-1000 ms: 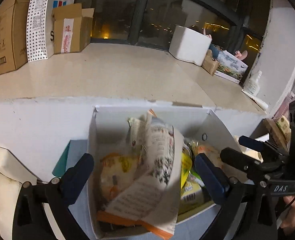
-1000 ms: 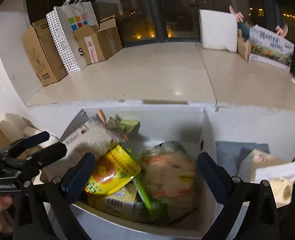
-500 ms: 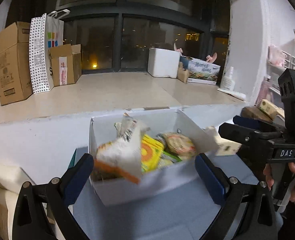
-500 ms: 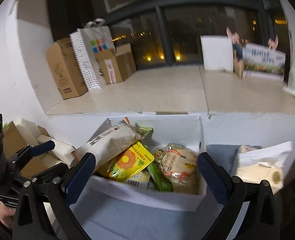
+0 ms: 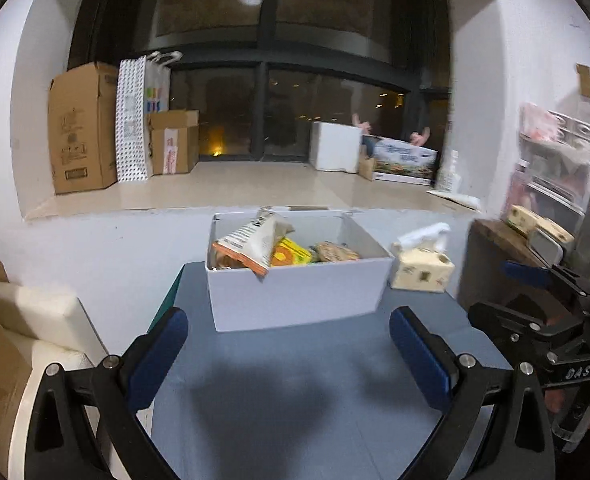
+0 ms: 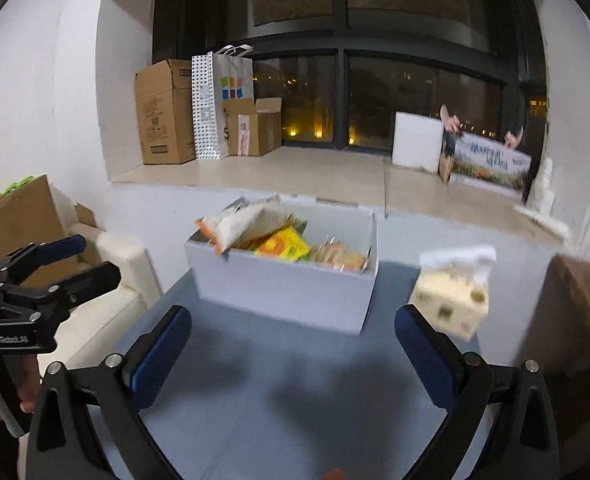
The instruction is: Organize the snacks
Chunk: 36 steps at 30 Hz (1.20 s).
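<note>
A white box (image 5: pixel 295 292) (image 6: pixel 283 292) stands at the far end of a blue-grey table (image 5: pixel 295 380), filled with snack packets: a white and orange bag (image 5: pixel 251 244) leaning over its front left rim, a yellow packet (image 5: pixel 289 256) and a round biscuit pack (image 5: pixel 337 251). My left gripper (image 5: pixel 289 354) is open and empty, well short of the box. My right gripper (image 6: pixel 293 354) is open and empty, also back from the box. Each gripper shows at the edge of the other's view.
A tissue pack (image 5: pixel 421 270) (image 6: pixel 451 300) lies right of the box. A wooden stand (image 5: pixel 495 256) with small items is at the right. A cream cushion (image 5: pixel 35 320) sits left of the table. Cardboard boxes (image 5: pixel 83 128) and a paper bag stand on the window ledge.
Both grippers have pulled back and up from over the box. The box now sits farther away, and bare table shows in front of it.
</note>
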Motion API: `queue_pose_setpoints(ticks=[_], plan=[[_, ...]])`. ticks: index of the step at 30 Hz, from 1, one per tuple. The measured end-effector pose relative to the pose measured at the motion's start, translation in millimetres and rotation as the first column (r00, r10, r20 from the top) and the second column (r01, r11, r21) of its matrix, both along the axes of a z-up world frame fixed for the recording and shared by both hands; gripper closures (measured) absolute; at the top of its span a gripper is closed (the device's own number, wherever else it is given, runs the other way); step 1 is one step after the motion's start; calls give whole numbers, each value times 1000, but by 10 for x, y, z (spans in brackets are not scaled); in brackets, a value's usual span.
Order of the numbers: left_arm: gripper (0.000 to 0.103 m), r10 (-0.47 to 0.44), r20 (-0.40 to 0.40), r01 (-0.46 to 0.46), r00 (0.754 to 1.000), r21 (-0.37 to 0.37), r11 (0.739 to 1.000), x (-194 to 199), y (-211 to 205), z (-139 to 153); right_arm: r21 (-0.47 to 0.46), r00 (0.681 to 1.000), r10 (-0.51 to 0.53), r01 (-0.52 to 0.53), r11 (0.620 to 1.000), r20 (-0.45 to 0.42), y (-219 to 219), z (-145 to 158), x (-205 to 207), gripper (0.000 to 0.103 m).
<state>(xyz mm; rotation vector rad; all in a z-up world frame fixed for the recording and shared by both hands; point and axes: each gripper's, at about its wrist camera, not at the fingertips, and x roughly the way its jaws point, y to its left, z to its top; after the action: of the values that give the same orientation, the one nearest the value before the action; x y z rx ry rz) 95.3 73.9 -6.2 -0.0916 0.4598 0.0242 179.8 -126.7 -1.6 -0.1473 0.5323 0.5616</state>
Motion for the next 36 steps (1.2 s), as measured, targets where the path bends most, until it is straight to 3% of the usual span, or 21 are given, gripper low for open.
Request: queue_pose_setpoints(ticks=[9,14,24,31,36], plan=[[0,6,4,-7,1000,40,999,-629,-319,-10,119,999,-31,36,992,-44,-409,-52,-791,0],[0,-46,-32,48,998,54,997,-781,-567,-70,102,996,-89,90,991,-11,-613,-69,-1128,0],[0,-73,-71,78,995,70,995,-798,-879,-17,122,995,-103,103,987,-5,-741,-20,-1237,0],[0,-58,-77,57,995,-22,998,-795,-699,15,118,992,-124,126,985,-22,-796,-47,-1235,0],[0,-54,-71,51,996,-40,998,-834,-645,33,106,992,-124,125,986,-15,-765,-46,-1257,0]])
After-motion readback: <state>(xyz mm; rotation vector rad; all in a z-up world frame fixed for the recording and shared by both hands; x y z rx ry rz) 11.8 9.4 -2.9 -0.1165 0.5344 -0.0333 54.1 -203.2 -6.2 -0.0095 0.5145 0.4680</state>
